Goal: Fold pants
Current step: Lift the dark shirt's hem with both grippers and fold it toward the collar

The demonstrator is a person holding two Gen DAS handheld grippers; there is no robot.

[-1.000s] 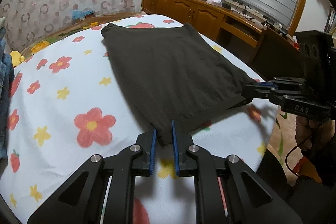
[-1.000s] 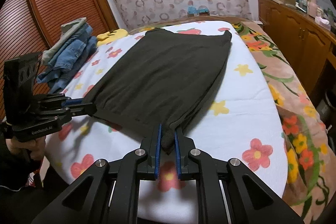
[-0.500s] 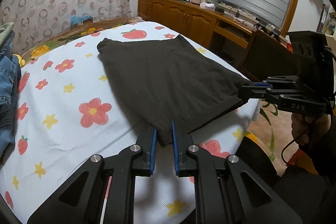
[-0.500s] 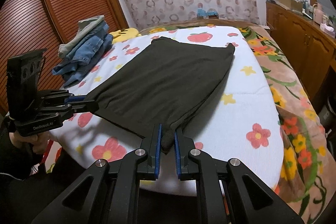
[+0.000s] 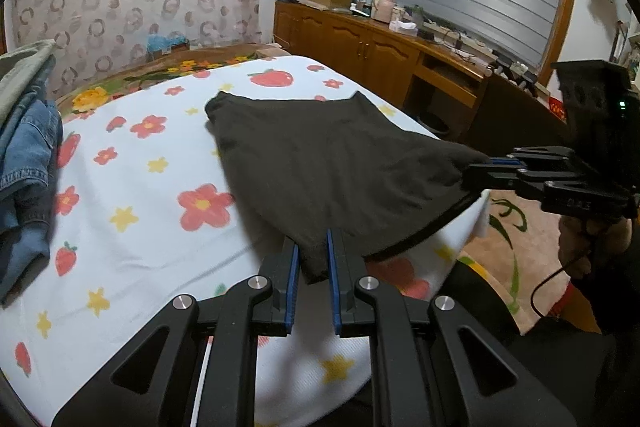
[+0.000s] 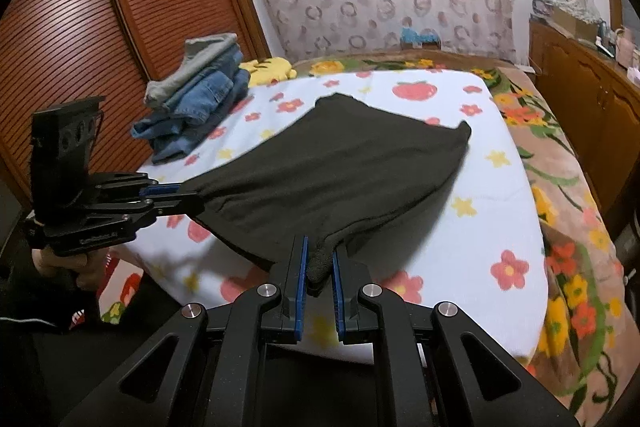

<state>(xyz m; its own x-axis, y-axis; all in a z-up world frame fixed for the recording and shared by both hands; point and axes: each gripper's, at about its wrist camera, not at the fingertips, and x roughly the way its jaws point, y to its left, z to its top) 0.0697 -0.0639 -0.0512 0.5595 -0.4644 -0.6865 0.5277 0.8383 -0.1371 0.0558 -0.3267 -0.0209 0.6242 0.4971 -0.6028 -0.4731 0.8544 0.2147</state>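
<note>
The folded dark pants (image 5: 320, 163) lie on a bed with a white flowered sheet (image 5: 132, 227); their near edge is lifted off the bed. My left gripper (image 5: 311, 259) is shut on the near left corner of the pants. My right gripper (image 6: 320, 263) is shut on the near right corner of the pants (image 6: 332, 171). Each gripper shows in the other's view, the right one (image 5: 496, 167) at the pants' right corner and the left one (image 6: 176, 197) at the left corner. The far edge of the pants still rests on the sheet.
A stack of folded jeans and grey clothes (image 6: 196, 95) lies at the bed's left side, also in the left wrist view (image 5: 24, 151). A wooden cabinet (image 5: 380, 55) with clutter runs along the right. A slatted wardrobe (image 6: 100, 39) stands to the left. The bed's near edge is below my grippers.
Both grippers have pulled back and risen with the pants' near corners. The pants have slid toward the near edge of the bed and the near edge now hangs in the air.
</note>
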